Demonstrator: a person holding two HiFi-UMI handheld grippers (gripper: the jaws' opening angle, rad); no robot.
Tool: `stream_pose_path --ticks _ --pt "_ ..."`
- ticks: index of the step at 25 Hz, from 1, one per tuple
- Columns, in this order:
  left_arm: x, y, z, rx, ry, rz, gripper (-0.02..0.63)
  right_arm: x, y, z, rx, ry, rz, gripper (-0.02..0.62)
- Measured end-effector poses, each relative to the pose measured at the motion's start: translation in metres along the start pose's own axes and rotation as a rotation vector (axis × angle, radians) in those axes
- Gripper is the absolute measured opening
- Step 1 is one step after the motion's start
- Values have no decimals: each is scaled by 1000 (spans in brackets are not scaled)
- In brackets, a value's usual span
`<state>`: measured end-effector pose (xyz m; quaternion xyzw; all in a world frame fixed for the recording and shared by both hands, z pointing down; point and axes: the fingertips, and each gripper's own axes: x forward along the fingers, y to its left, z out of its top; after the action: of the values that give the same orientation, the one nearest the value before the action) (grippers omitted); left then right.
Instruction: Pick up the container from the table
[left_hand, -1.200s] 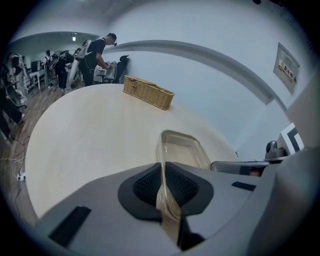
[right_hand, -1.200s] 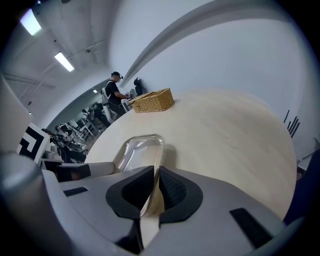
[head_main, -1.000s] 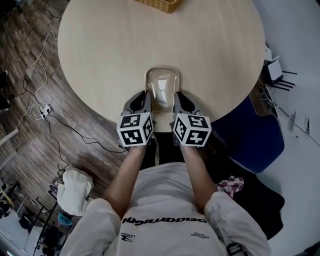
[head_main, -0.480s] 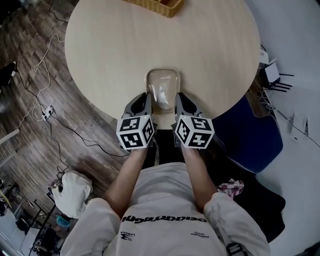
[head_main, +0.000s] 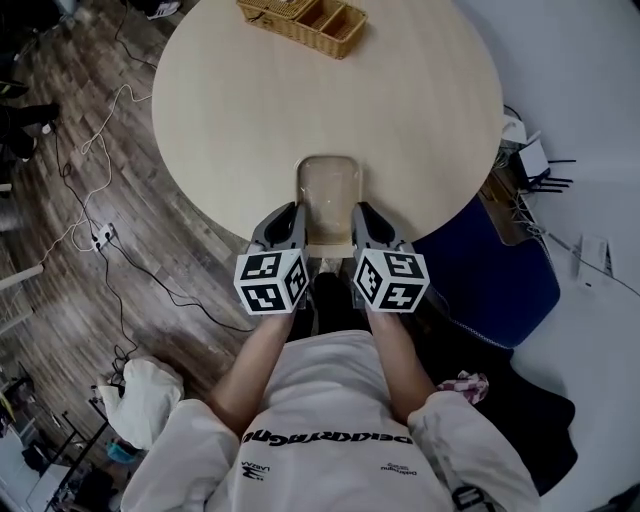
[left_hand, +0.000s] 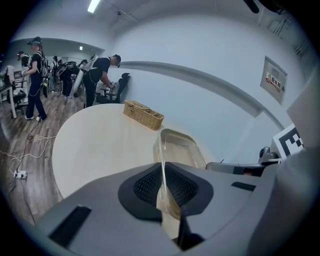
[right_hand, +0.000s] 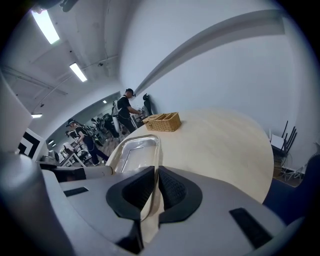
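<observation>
A clear, shallow plastic container (head_main: 328, 198) is at the near edge of the round pale table (head_main: 420, 90). My left gripper (head_main: 291, 226) is shut on its left rim and my right gripper (head_main: 364, 226) is shut on its right rim. In the left gripper view the thin wall of the container (left_hand: 181, 148) runs between the dark pads of the left gripper (left_hand: 163, 189). In the right gripper view the container (right_hand: 131, 151) has its rim pinched the same way by the right gripper (right_hand: 153, 189). Whether it still touches the table I cannot tell.
A wicker basket (head_main: 302, 22) stands at the table's far edge. A blue chair (head_main: 492, 272) is tucked in at the right. Cables (head_main: 95, 235) and a white bag (head_main: 140, 395) lie on the wooden floor to the left. People stand far off in the room (left_hand: 102, 75).
Both grippers, with the container between them, have come a little nearer to me and the table's near edge. The table looks smaller and the basket shows more fully.
</observation>
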<state>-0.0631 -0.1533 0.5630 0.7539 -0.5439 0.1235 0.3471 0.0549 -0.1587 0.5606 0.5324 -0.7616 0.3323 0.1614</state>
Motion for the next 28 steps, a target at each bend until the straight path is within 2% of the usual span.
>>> stream_pose_path --ticks 18,28 --pt "-103 -43 42 38 -138 -50 37 -98 54 39 -76 -134 48 55" --pt "-146 -65 77 107 -232 -92 37 -139 78 69 -111 -232 67 55"
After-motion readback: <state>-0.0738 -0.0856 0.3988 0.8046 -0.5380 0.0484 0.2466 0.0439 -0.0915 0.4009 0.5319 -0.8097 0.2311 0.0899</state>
